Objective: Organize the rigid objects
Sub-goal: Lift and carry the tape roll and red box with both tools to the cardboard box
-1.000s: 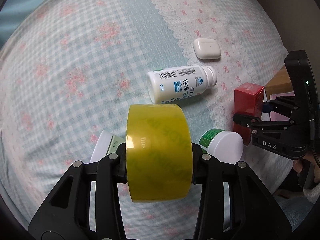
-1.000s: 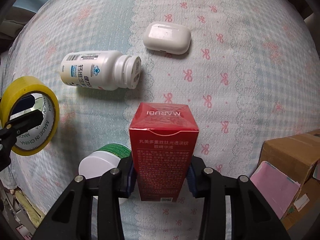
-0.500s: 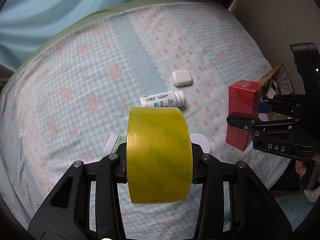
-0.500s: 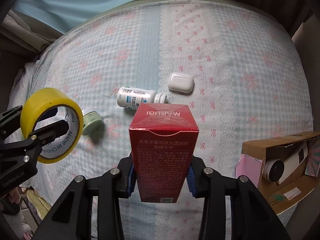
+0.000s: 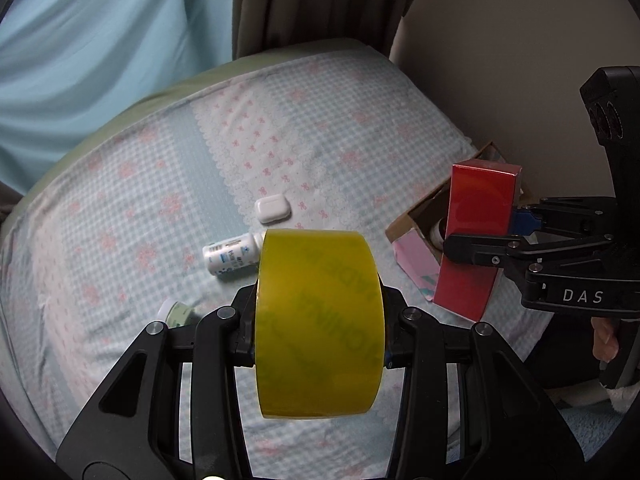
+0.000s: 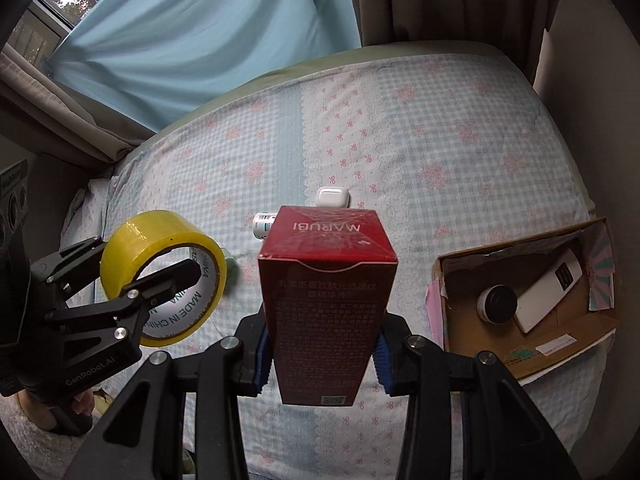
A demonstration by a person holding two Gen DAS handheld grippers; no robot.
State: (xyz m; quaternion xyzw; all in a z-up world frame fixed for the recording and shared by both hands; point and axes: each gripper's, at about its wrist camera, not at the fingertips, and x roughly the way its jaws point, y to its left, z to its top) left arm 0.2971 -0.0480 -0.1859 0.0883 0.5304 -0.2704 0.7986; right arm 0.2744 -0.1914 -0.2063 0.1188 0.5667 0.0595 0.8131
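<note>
We have both loads off the bed and in the air. The left gripper (image 5: 320, 320) is clamped across the flat faces of the yellow tape roll (image 5: 318, 320), which fills the centre of the left wrist view; in the right wrist view the same roll hangs at mid left, its white core printed "MADE IN CHINA". The right gripper (image 6: 322, 350) pinches the red Marubi carton (image 6: 326, 304) between its blue pads (image 6: 262, 354), low on the carton's sides, label end up and away from us. We judge this the carry step: two items picked, neither yet placed. The likely target is the open cardboard box (image 6: 560, 354) at lower right of the right wrist view, beside the bed edge, already holding a white round-lensed device (image 6: 496, 304) and a white rectangular unit (image 6: 548, 294); we cannot tell what these are. The next move calls for swinging the carton over the box and lowering it into the free floor near the front wall before letting go, then bringing the tape across. Left on the checked bedsheet (image 5: 132, 200): a white earbud case (image 5: 273, 209), a white pill bottle (image 5: 230, 254) on its side just below it, and a green-and-white jar (image 5: 176, 312) at lower left, partly hidden by our left jaw.
</note>
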